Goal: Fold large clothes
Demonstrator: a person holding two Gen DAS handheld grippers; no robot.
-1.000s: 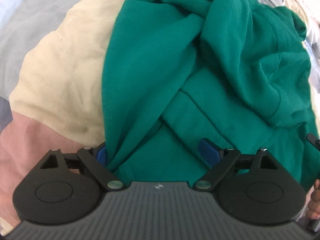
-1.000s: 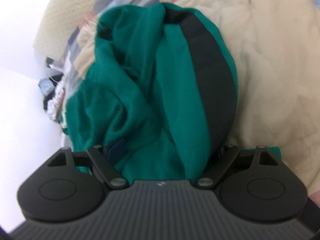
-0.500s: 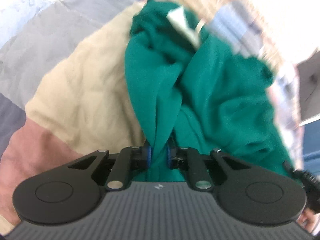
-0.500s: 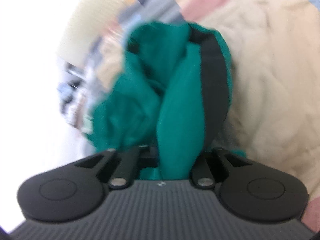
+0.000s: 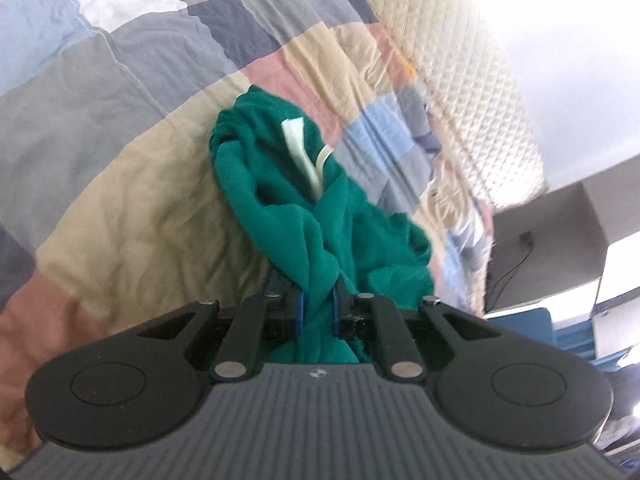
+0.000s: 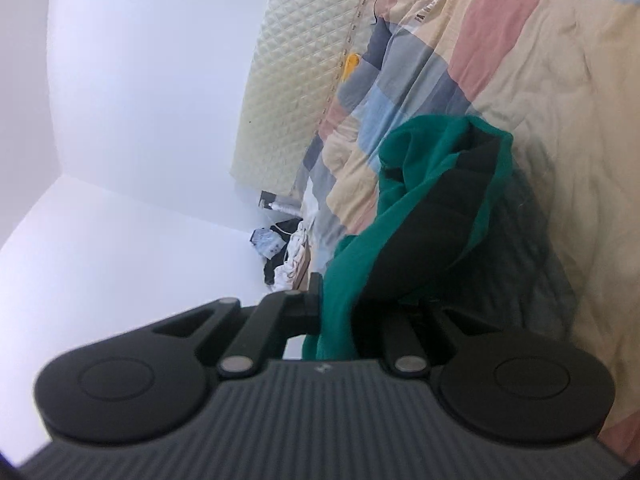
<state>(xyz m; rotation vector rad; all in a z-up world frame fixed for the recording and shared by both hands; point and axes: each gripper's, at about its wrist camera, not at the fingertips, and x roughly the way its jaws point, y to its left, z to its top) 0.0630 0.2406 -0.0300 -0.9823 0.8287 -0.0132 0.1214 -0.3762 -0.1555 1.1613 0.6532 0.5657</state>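
Hiding most of its own shape, green garment (image 5: 312, 220) bunched and twisted into a rope of cloth; sleeves, hem and front not distinguishable. Dark inner band or lining (image 6: 436, 220) visible only in the right wrist view, kind uncertain. White tag or cord (image 5: 300, 152) showing at 12 o'clock of the bundle in the left wrist view, blurred. Right finger of the right hand-held gripper (image 6: 340, 316) buried behind cloth, only the left finger (image 6: 314, 296) seen. Clutter (image 6: 280, 248) at 9 o'clock in the right view too small to identify.

Left hand-held gripper (image 5: 318, 314) drawn nearly together, blue pads (image 5: 299, 312) pinching a thick fold of the garment between them. Right hand-held gripper likewise clamped on a fold, cloth spilling out toward 1 o'clock. Garment strung from both grips, lifted over the patchwork quilt (image 5: 140, 200) of the bed, shadow on the quilt at 3 o'clock in the right view. Quilted cream headboard (image 5: 480, 80) toward 1 o'clock in the left view.
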